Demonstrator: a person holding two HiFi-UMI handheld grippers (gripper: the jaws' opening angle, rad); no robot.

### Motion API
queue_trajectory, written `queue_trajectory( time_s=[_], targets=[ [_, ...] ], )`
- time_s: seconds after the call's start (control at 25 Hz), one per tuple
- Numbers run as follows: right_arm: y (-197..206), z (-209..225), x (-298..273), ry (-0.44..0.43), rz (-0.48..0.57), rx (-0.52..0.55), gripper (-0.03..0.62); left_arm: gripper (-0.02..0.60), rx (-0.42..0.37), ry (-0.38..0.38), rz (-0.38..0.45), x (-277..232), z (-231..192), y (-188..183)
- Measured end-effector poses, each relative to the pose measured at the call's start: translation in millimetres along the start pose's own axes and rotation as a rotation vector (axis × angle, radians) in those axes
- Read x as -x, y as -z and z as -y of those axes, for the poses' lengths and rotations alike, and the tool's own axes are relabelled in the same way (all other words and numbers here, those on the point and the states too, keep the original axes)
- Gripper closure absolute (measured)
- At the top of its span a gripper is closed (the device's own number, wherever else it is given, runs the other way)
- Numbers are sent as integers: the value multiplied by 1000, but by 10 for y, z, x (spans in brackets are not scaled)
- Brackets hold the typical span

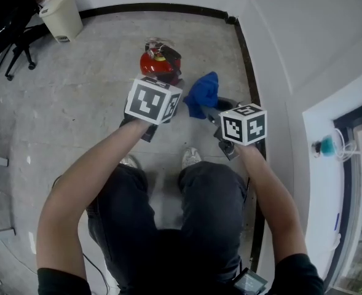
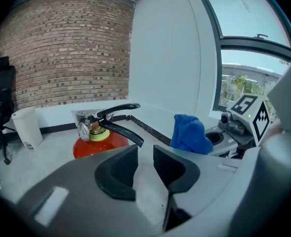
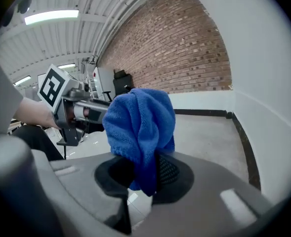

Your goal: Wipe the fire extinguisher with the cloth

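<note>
Right claw [image 3: 143, 168] gripped the cloth [image 3: 140, 125]; left claw [image 2: 144, 158] stood narrowly apart, empty, extinguisher [image 2: 99, 141] just ahead on grey, perhaps concrete, floor [image 1: 76, 103], brick wall [image 2: 61, 48] beyond.

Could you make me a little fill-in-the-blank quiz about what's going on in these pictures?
The right gripper is shut on a ____ cloth.
The left gripper has its jaws apart and holds ____.
The fire extinguisher standing on the floor is ____.
Missing words: blue; nothing; red.

Fuzzy cloth [image 3: 140, 122] & glossy extinguisher [image 1: 152, 64].
</note>
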State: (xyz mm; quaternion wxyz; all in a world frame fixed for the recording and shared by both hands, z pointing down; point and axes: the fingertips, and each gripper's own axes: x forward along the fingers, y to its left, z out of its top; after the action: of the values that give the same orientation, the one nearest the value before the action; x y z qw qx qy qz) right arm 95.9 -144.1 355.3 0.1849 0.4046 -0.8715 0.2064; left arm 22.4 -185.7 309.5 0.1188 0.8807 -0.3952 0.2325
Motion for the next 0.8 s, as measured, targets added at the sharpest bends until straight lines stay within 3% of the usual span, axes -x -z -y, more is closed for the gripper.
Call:
queue_trajectory(
  time_s=[0.2,0.44,0.6,0.72,0.8],
  targets=[
    [-287,-299,-113,-42,6,54,531,395,-7,69,51,267,-9,-22],
    [-383,-640,-362,-138,-2,71,531,291,46,245,180,579,98,-157],
    [-528,-981,-447,-283,59,90,531,297,69,280,186,548,107,-169],
    [-606,-1085,-529,-325,65,119,530,392,113,298,195,518,31,-180],
    [-596,-1074,-598,-328,56,130,528,438,97,286,180,487,-45,-168]
  ],
)
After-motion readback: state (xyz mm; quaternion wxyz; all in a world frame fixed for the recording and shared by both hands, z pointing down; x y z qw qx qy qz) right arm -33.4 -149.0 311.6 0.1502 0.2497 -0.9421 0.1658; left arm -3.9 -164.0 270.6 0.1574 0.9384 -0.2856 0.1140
